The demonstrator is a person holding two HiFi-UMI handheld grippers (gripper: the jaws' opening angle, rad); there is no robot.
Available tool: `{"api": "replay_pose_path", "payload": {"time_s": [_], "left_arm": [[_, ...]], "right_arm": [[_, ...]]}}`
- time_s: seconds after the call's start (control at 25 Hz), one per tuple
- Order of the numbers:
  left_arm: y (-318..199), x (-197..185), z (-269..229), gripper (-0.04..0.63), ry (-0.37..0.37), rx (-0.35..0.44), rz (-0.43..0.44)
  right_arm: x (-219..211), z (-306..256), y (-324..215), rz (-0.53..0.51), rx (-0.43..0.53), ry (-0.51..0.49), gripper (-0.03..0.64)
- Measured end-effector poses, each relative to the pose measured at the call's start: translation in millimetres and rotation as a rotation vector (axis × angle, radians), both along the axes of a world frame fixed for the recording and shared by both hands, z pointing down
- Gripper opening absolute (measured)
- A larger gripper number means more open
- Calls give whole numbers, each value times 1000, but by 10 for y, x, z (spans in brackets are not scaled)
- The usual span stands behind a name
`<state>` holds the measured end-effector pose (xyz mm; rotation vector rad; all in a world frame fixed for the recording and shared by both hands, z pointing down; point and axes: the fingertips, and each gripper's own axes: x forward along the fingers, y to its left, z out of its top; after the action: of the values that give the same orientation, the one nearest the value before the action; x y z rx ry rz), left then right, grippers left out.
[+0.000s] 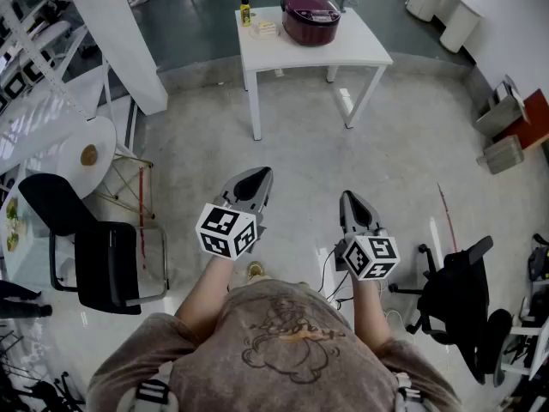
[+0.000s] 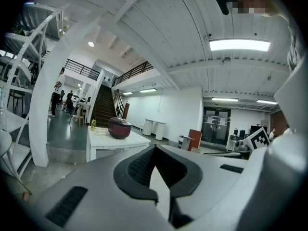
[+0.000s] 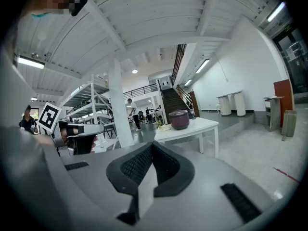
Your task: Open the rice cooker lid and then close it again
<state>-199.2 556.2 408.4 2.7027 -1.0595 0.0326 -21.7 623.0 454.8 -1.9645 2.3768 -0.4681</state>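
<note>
A dark maroon rice cooker [image 1: 310,15] with its lid down stands on a white table [image 1: 360,48] far ahead of me; it also shows small in the left gripper view as the rice cooker [image 2: 119,127] and in the right gripper view as the rice cooker [image 3: 179,119]. My left gripper [image 1: 257,177] and right gripper [image 1: 352,197] are held close to my body, well short of the table, both pointing toward it. Both are shut with nothing between the jaws: the left gripper [image 2: 153,150] and the right gripper [image 3: 152,146] show their tips meeting.
A yellow bottle [image 1: 245,11] and a pale stack [image 1: 265,28] sit on the table left of the cooker. A black chair [image 1: 94,256] and round white table [image 1: 73,153] stand at my left, another black chair [image 1: 463,299] at my right. A white pillar [image 1: 120,33] rises left of the table.
</note>
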Motion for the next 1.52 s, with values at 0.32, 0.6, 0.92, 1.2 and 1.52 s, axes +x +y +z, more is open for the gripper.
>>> {"api": "replay_pose_path", "payload": {"time_s": [0.32, 0.6, 0.92, 1.2, 1.52], "left_arm": [[-37, -130, 102, 20, 2, -28, -2], [-252, -288, 91, 20, 9, -19, 12], [-533, -461, 176, 20, 9, -19, 70], [-873, -479, 207, 20, 29, -27, 92], [-1400, -324, 289, 20, 33, -23, 86]], "right_arm": [[-122, 19, -3, 21, -2, -9, -5], [-326, 67, -182, 32, -8, -17, -5], [-578, 202, -372, 84, -24, -34, -3], [-625, 190, -709, 100, -24, -13, -3], [-456, 291, -1307, 89, -17, -7, -2]]}}
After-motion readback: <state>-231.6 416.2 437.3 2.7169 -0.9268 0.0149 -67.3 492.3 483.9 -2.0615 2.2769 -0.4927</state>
